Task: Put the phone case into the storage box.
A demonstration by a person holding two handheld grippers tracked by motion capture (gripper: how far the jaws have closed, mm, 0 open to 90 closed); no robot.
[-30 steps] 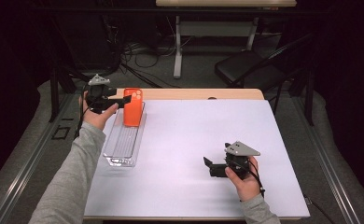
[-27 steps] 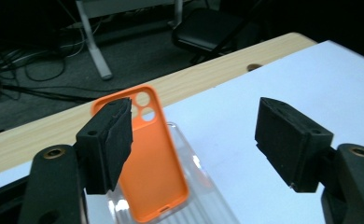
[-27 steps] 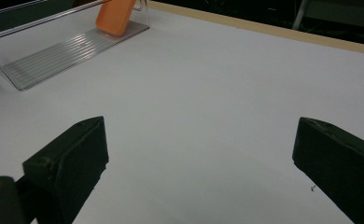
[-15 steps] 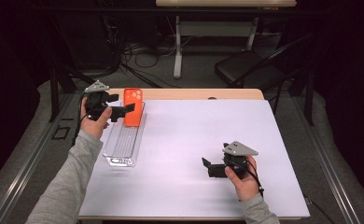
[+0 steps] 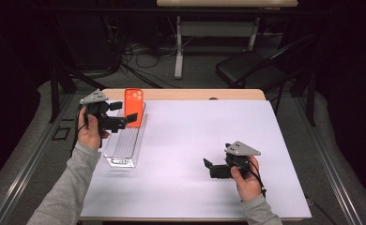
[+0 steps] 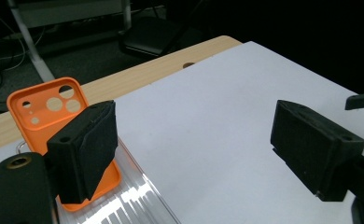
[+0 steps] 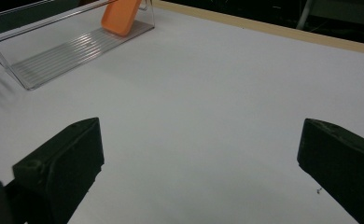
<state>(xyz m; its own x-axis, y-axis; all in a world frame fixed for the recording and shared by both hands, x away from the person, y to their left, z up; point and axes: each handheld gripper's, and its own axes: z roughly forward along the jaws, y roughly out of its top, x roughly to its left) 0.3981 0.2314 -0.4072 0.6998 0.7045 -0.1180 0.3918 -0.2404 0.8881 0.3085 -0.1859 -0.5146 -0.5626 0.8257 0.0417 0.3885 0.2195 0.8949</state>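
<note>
High view: the orange phone case (image 5: 134,104) stands propped on end at the far end of the clear ribbed tray (image 5: 125,146), which lies along the table's (image 5: 195,140) left edge, at about ten o'clock from the table's middle. The left tongs (image 5: 127,119) sit just at the case's near side, at its six o'clock, with the left hand (image 5: 91,129) behind them at nine o'clock. Their jaws have just been opening and nothing lies between them now; the case leans free against the tray's end. The right tongs (image 5: 210,165) rest low over the white sheet at about five o'clock, well apart from the tray, held by the right hand (image 5: 247,180).

Left gripper view: the jaws stand wide apart, released. The phone case (image 6: 47,116) shows its camera cut-outs at ten o'clock, partly behind the left-hand pad (image 6: 84,149), its foot resting on the tray floor (image 6: 124,203). I cannot tell whether that pad touches the case.

Right gripper view: these jaws are spread wide too, with bare table (image 7: 208,93) between them. The tray (image 7: 73,51) and the case's lower end (image 7: 122,16) lie far off at eleven o'clock.

Judgement: the placing step looks finished, with the release in hand. The next move calls for drawing the left tongs clear without nudging the case, which looks easy to tip.
</note>
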